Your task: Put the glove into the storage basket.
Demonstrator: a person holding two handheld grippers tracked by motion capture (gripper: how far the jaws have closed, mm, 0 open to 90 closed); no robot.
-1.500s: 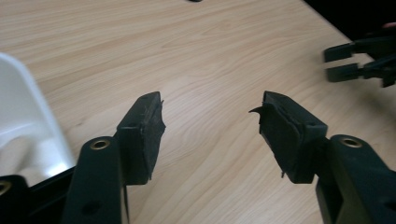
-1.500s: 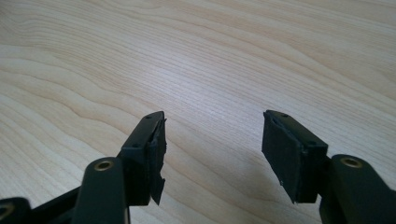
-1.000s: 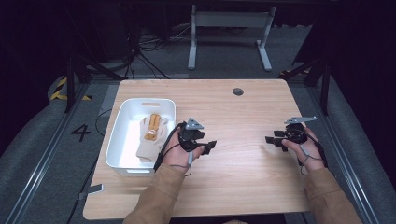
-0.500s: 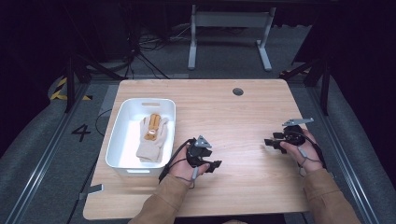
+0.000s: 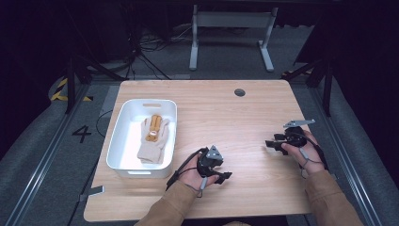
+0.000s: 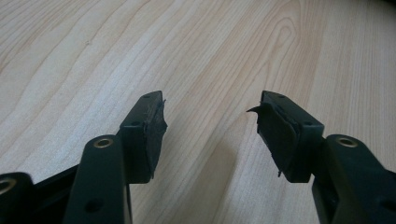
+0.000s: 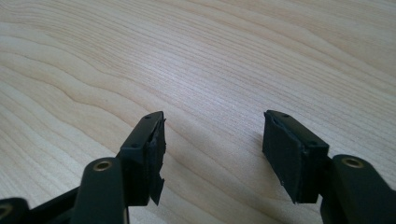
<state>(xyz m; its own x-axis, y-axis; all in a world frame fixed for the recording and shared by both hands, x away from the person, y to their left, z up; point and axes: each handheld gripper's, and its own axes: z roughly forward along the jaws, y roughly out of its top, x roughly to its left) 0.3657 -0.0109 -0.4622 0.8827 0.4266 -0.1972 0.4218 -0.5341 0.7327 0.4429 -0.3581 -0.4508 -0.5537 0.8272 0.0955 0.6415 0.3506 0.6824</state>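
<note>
A beige knitted glove [image 5: 153, 139] with orange fingers lies flat in a white tray [image 5: 120, 141] on the left of the wooden table [image 5: 226, 117]. My left gripper [image 5: 225, 177] rests low near the table's front edge, just right of the tray, and its jaws stand open over bare wood [image 6: 210, 121]. On the right side of the table my right gripper [image 5: 272, 144] points left, open too, with nothing between its pads [image 7: 212, 135].
A small round hole [image 5: 239, 92] sits near the table's far edge. A grey metal frame [image 5: 230, 33] stands on the floor beyond the table. Dark rails run along both sides of the table.
My left gripper has drawn back from beside the tray toward the front edge of the table. The right gripper has barely shifted.
</note>
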